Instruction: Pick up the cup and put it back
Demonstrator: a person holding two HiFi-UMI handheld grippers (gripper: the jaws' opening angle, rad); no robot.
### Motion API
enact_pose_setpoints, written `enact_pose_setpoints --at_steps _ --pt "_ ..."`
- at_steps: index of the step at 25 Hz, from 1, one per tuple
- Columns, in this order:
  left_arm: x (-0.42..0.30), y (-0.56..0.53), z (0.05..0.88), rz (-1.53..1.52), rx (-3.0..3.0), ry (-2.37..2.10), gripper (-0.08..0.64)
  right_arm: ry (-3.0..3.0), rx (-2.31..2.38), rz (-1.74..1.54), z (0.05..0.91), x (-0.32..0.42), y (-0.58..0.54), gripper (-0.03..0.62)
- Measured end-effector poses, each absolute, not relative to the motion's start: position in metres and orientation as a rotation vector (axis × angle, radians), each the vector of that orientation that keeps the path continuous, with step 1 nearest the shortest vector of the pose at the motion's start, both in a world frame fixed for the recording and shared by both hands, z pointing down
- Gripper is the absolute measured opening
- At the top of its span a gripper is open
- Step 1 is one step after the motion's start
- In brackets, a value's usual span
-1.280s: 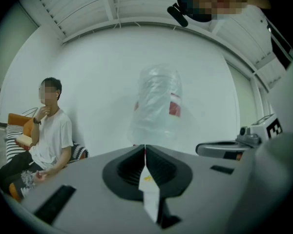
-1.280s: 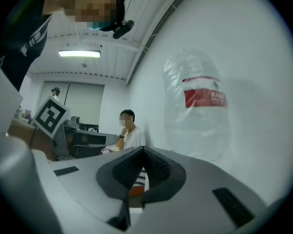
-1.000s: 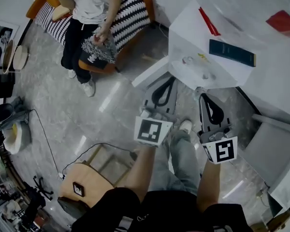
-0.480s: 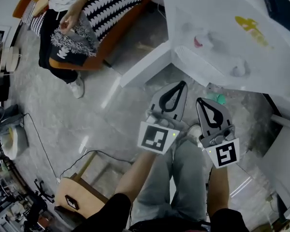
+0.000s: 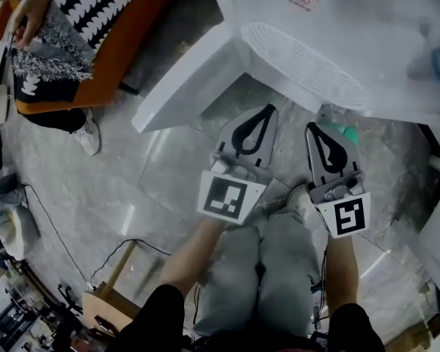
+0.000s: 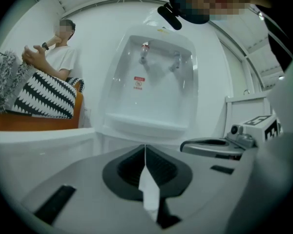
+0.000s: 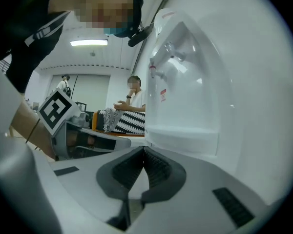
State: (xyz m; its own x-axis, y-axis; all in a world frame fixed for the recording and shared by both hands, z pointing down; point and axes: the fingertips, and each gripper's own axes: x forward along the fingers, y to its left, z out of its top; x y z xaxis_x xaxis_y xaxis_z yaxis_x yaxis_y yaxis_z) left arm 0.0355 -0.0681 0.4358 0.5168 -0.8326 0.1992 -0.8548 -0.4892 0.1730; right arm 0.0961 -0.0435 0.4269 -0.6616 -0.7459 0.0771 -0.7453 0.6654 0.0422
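Currently left tool (image 5: pixel 266 110) pressed together; right tool (image 5: pixel 312 127) likewise; both face water dispenser (image 6: pixel 151 77).

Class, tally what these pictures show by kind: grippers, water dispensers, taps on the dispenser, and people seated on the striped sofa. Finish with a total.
grippers: 2, the left gripper and the right gripper
water dispenser: 1
taps: 2
seated person: 1
total: 6
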Motion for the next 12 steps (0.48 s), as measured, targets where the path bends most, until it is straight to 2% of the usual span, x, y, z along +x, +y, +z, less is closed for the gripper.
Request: enact_pose_setpoints --at_steps 12 --pt "0.050 -0.096 0.525 0.036 2.679 -1.296 0.014 -2.778 1.352 -0.093 0.529 0.098 -0.070 0.009"
